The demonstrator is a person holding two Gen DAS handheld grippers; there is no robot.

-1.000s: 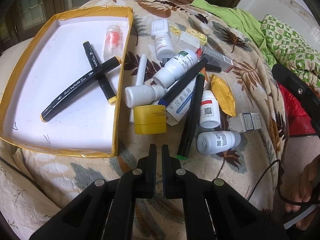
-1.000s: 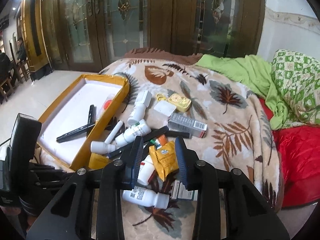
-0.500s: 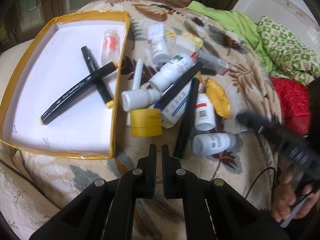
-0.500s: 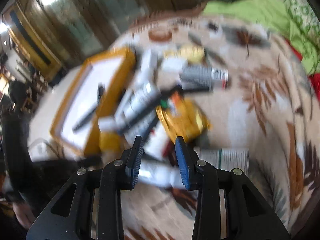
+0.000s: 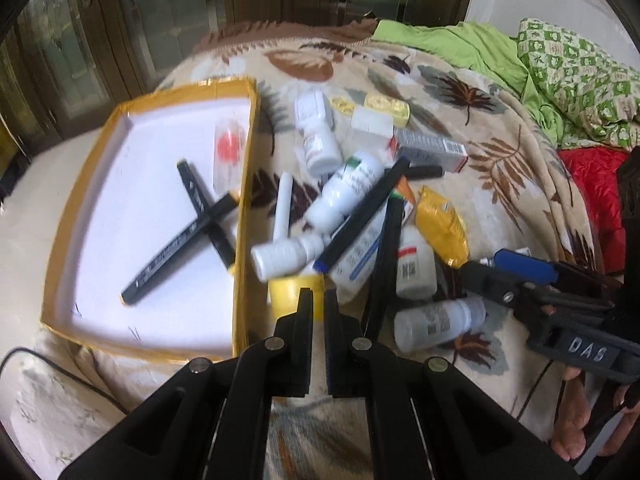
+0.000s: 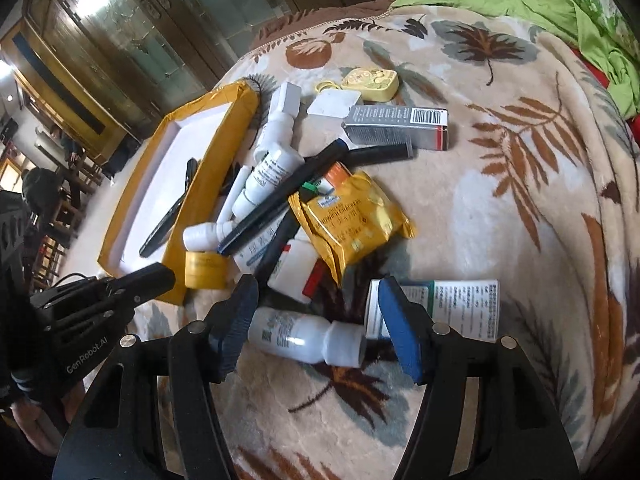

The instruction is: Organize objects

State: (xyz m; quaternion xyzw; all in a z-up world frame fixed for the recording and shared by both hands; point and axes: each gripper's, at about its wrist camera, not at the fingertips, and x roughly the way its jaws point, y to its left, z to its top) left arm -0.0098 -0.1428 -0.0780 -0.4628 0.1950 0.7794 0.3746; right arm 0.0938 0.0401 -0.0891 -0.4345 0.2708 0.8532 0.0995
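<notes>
Two black markers point(image 5: 188, 232) and small clear orange-capped bottle point(image 5: 229, 148) already laid in yellow-edged white tray point(image 5: 152, 312), far left. Pile right of tray unsorted. Right gripper point(image 6: 316, 332) jaws just opened, white plastic bottle point(image 6: 304, 338) straddled, ungripped. Left gripper point(image 5: 316, 320) shut, empty.

I see a home, a bedroom I think, a bed with a soft leaf blanket point(image 6: 520, 208), a green sheet point(image 5: 460, 46), a green patterned pillow point(image 5: 576, 84), big wooden doors with glass point(image 6: 132, 36) behind
</notes>
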